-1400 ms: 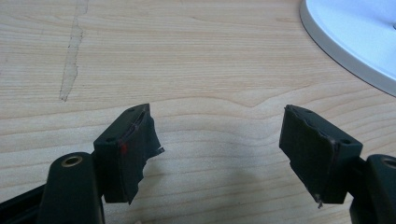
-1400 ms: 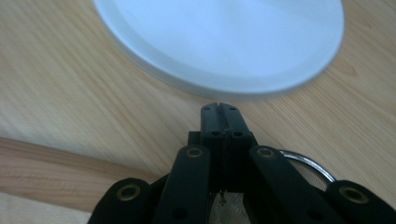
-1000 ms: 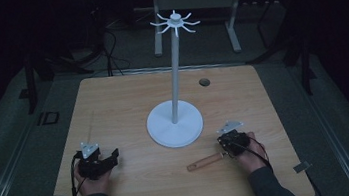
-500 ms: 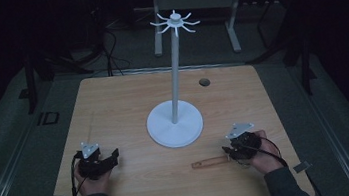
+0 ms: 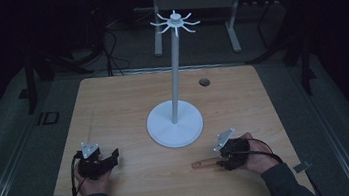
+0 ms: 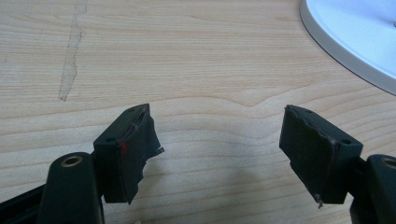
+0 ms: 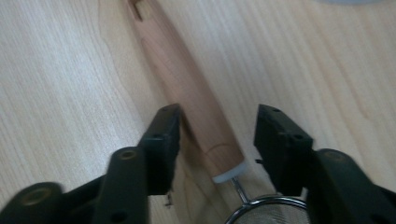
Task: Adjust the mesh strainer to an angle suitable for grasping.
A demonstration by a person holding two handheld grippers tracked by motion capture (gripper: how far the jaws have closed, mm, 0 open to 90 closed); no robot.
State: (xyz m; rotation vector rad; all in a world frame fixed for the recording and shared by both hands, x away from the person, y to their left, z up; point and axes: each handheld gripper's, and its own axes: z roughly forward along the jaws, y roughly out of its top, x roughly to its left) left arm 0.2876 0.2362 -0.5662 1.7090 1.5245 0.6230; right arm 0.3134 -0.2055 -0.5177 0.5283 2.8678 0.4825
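We are working at a wooden worktop (image 5: 128, 103) with a white hanging stand (image 5: 175, 123) at its middle, and the thing in hand is a small strainer with a wooden handle (image 7: 187, 88), lying flat on the worktop in front of the stand's base, toward our right. Our right tool (image 7: 217, 135) is straddling the handle's lower end, just above the white collar and the wire neck that leads to the metal mesh rim (image 7: 261, 210). Its jaws have just been closing a little, yet they are standing apart with the handle between them: one pad seems to be brushing the wood, the other is clear of it, so nothing is gripped yet. Our left tool (image 6: 224, 149) is resting with jaws wide apart and nothing between them, near the stand's base. To do this grasp well, we are judging that the right tool should centre itself over the handle so both pads meet the wood squarely, and close on the wood, not the thin wire, or the strainer may twist when lifted.
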